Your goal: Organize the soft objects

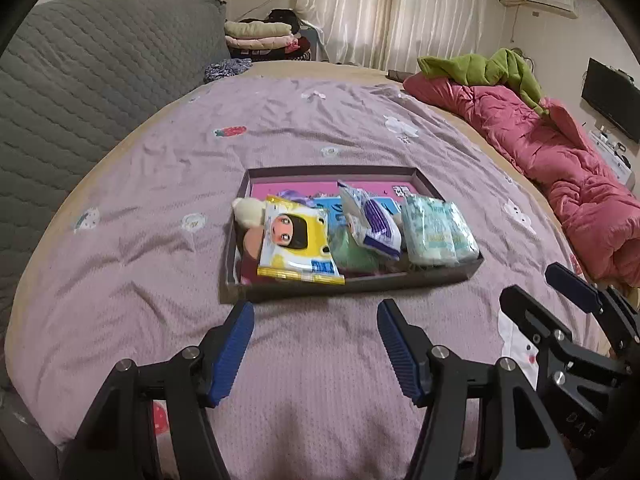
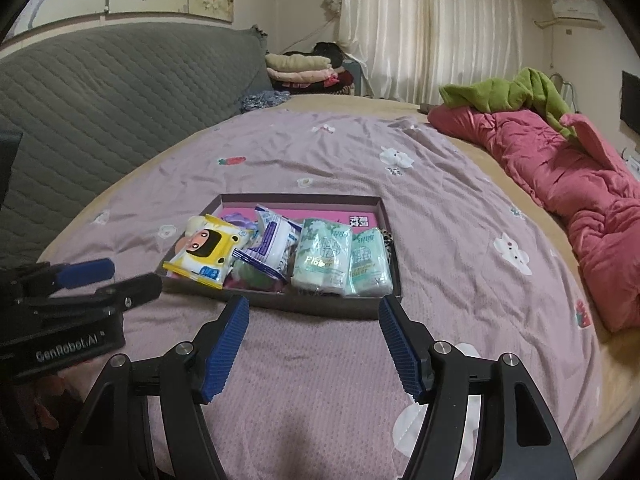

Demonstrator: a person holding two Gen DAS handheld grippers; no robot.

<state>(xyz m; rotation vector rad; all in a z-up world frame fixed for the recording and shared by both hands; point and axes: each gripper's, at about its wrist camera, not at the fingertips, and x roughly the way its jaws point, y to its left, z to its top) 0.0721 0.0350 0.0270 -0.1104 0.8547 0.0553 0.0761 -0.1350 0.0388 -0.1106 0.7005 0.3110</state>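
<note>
**Bed: 1 tray, packs stowed**

Left tongs (image 1: 316,312): released, nothing between the blue pads, above the sheet (image 1: 160,200).
Right tongs (image 2: 314,308): released, empty, just short of the tray's near wall.
Tray (image 1: 352,282): dark, shallow, on the bed. Contents, left to right: yellow pack (image 1: 298,240) leaning on a plush toy (image 1: 248,212); purple-white pack (image 1: 376,224); 2 mint tissue packs (image 1: 438,230) side by side.
Beyond: pink quilt (image 1: 560,168), folded clothes (image 1: 260,36), curtain (image 1: 400,8).
</note>
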